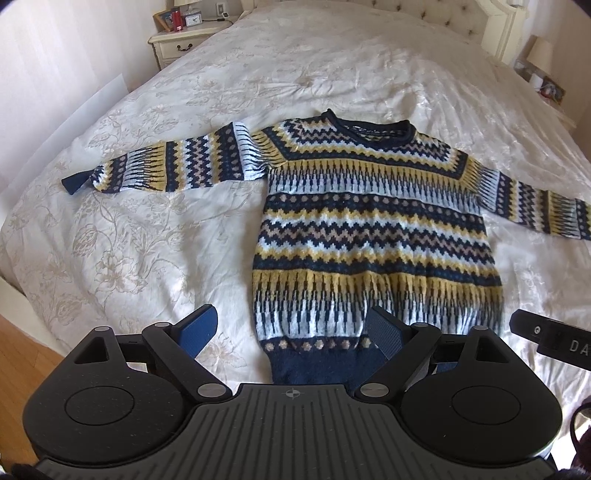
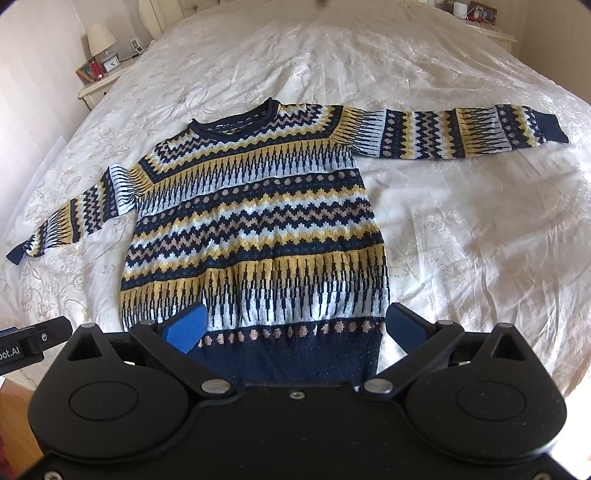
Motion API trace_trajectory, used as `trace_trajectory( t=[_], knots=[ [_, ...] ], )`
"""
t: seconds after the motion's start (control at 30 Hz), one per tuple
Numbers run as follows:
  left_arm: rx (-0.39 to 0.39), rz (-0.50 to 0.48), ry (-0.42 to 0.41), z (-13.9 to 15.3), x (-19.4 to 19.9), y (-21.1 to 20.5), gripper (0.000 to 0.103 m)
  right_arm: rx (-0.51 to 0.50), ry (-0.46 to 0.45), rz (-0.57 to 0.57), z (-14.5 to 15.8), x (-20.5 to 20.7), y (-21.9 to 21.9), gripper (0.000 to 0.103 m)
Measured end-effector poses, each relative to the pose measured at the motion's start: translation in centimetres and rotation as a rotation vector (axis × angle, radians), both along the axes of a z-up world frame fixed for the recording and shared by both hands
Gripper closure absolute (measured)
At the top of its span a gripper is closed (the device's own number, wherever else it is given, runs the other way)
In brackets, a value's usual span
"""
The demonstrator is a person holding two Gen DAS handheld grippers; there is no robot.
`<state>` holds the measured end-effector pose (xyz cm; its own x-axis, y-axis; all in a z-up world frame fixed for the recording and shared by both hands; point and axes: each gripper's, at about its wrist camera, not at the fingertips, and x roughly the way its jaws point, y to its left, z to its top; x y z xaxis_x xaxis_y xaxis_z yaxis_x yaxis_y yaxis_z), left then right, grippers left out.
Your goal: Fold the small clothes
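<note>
Lying flat and face up on the cream floral bedspread (image 1: 155, 206) is a knitted sweater (image 1: 373, 236), banded in navy, yellow, pale blue and tan zigzags. Both sleeves stretch straight out to the sides, the navy collar (image 1: 369, 127) points toward the tufted headboard (image 1: 436, 18), and the navy hem (image 2: 288, 360) sits nearest the foot of the bed.

The left gripper (image 1: 295, 332) hovers above the hem's left corner with its jaws spread wide and nothing between them. One blue pad (image 1: 197, 328) hangs over bare bedspread, the other over the sweater's lower edge; whether either touches the cloth I cannot tell.

The right gripper (image 2: 295, 326) hangs over the hem's right part, also spread wide and empty. Its left pad (image 2: 186, 328) overlaps the knit, and its right pad (image 2: 404, 325) sits just off the sweater's side edge.

Each gripper shows at the edge of the other's view, so the two stand side by side.

A nightstand (image 1: 177, 42) at the head of the bed carries a small clock (image 1: 192, 19), a red object and the base of a lamp (image 2: 100, 38). Wood flooring (image 1: 22, 362) shows beside the bed.
</note>
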<state>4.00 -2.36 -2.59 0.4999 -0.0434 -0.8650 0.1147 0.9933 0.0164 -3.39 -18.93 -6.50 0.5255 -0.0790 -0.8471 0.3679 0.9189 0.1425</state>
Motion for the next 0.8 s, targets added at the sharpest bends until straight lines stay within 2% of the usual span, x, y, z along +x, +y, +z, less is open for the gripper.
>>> trace_trajectory(
  t=[0.27, 0.43, 0.8],
  knots=[
    [-0.002, 0.014, -0.022, -0.6, 3.6, -3.5, 0.015, -0.008, -0.003, -0.004, -1.3, 3.5, -5.9, 0.002],
    [0.014, 0.04, -0.015, -1.1, 5.6, -5.5, 0.015, 0.009, 0.01, -0.037, -2.1, 5.9, -11.1, 0.008],
    [0.045, 0.09, 0.003, -1.8, 8.7, -9.7, 0.015, -0.017, 0.019, -0.101, -2.8, 9.1, -21.6, 0.008]
  ],
)
